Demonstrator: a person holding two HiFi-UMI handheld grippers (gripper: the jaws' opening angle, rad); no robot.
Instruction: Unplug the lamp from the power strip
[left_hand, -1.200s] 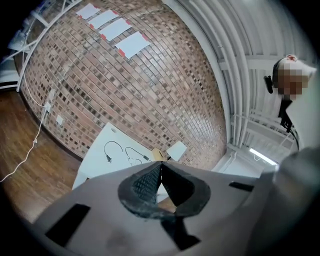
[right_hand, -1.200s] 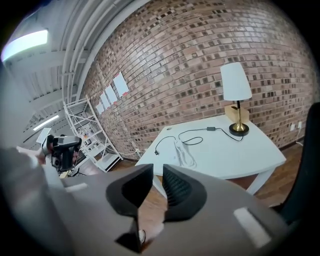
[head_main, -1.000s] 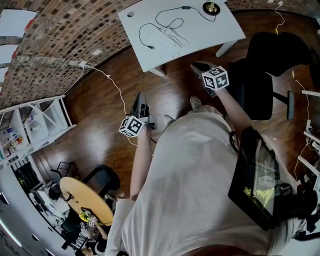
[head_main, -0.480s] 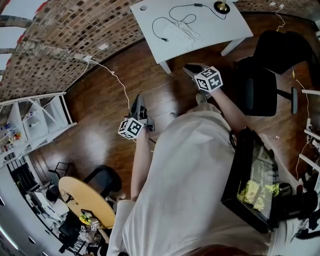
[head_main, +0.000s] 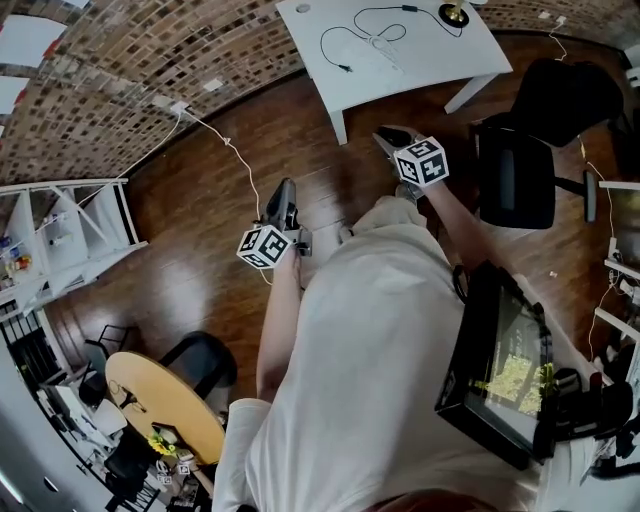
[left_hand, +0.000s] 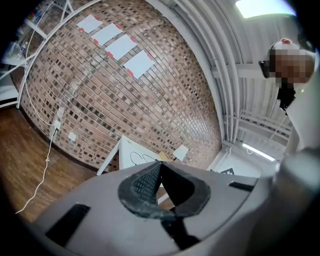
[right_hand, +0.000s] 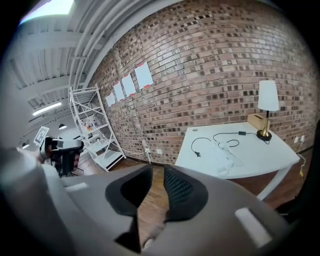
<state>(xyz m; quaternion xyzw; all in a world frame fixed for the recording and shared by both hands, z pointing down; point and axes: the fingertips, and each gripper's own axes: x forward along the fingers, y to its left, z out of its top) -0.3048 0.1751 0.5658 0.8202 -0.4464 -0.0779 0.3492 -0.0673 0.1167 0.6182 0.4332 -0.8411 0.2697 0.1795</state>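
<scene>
The lamp stands upright, well beyond the fingers of the right gripper, up and to their right. It has a white shade, a thin brass stem and a round brass base. Its black cord runs from the base toward the fingers in loose loops, with a small inline switch. The plug lies loose at the cord's near end, nearest the fingers yet well apart from them. The white power strip lies flat just right of the plug, apart from it.
</scene>
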